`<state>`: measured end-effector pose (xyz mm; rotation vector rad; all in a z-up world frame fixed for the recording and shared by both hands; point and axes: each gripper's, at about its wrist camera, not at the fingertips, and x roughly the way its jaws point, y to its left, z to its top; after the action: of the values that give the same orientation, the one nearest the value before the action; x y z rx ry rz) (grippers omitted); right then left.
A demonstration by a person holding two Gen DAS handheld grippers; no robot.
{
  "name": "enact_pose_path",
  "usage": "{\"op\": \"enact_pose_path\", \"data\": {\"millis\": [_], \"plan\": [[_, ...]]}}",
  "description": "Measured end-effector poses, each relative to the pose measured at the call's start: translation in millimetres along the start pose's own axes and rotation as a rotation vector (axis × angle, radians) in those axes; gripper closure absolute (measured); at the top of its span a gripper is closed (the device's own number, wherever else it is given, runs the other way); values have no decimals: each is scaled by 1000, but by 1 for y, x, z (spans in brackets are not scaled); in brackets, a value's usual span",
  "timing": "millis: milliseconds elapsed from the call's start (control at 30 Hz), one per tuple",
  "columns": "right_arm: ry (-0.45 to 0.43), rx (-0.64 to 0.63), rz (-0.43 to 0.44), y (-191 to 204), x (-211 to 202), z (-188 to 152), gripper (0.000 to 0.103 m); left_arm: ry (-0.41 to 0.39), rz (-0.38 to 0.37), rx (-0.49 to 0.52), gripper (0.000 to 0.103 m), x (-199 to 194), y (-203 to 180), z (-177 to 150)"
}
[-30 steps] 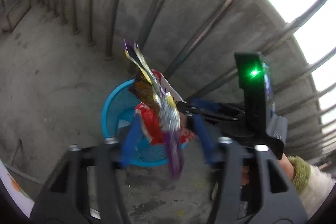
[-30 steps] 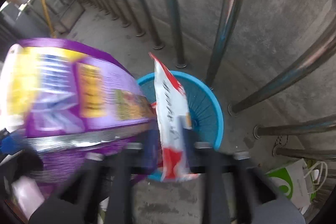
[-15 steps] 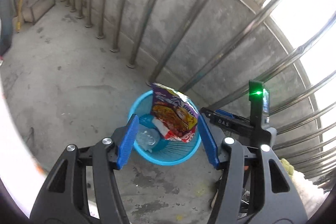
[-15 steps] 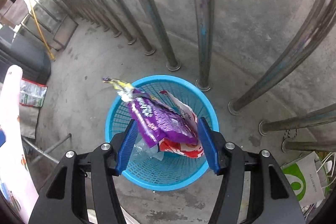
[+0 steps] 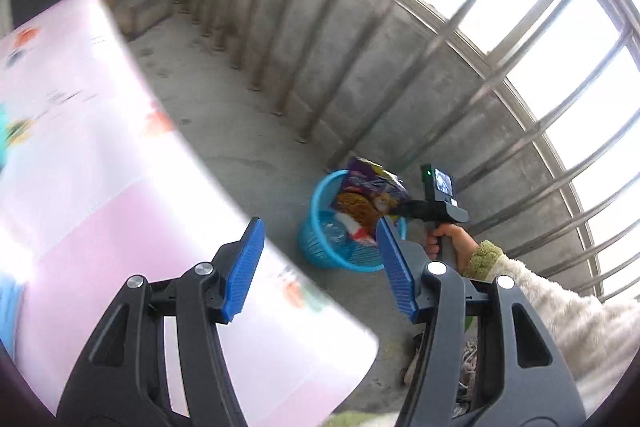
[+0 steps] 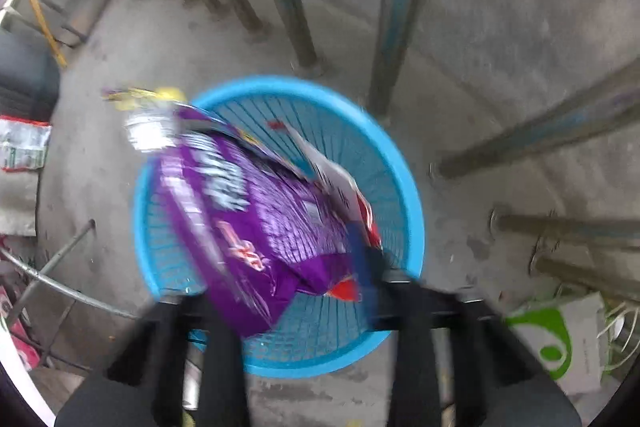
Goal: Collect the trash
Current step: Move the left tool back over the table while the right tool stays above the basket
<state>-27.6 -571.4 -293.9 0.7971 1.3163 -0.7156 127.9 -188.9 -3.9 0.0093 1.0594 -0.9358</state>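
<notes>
Right wrist view: the purple snack bag (image 6: 240, 223) is seen propped in the blue basket (image 6: 404, 195), over a red-and-white wrapper (image 6: 344, 187). The right tool (image 6: 304, 291) is closing, blurred; whether the bag is pinched cannot be told. The left tool (image 5: 316, 263) is held half open and empty. The bag is judged light, crinkly and slippery, best taken by a flat sealed edge.

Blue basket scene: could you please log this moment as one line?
left gripper: open, empty | right gripper: jaws closing, purple bag between | red wrapper: in blue basket
</notes>
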Motion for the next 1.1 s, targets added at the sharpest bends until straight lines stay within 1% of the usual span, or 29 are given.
{"op": "enact_pose_path", "data": {"millis": [33, 167, 267, 367, 433, 533, 667, 733, 800, 900, 933, 1000, 1067, 1100], "plan": [[10, -6, -18, 2, 6, -3, 96, -11, 18, -17, 48, -12, 9, -8], [47, -50, -57, 16, 27, -13, 98, -49, 90, -83, 48, -44, 39, -36], [87, -87, -76, 32, 48, -16, 98, -67, 113, -159, 48, -64, 59, -55], [127, -136, -130, 46, 74, -22, 98, -85, 138, -200, 48, -74, 72, -64], [145, -124, -148, 48, 89, -21, 98, -95, 159, -228, 48, -78, 80, -71], [161, -72, -143, 40, 99, -14, 98, -105, 169, -267, 48, -86, 92, -78], [168, -19, -144, 25, 101, 2, 98, -106, 187, -298, 48, -90, 104, -82], [164, -15, -151, 24, 103, 7, 98, -104, 191, -310, 48, -86, 101, -82], [147, -52, -193, 28, 105, 9, 98, -103, 201, -313, 48, -85, 102, -81], [107, -144, -280, 46, 111, 16, 98, -105, 218, -310, 48, -85, 99, -80], [82, -194, -316, 54, 113, 20, 98, -104, 220, -308, 48, -84, 98, -80], [71, -260, -327, 67, 118, 24, 98, -103, 228, -309, 48, -86, 96, -81], [89, -309, -335, 77, 124, 31, 98, -104, 235, -307, 48, -88, 95, -82], [101, -336, -345, 83, 126, 34, 96, -105, 240, -309, 48, -89, 95, -82]]}}
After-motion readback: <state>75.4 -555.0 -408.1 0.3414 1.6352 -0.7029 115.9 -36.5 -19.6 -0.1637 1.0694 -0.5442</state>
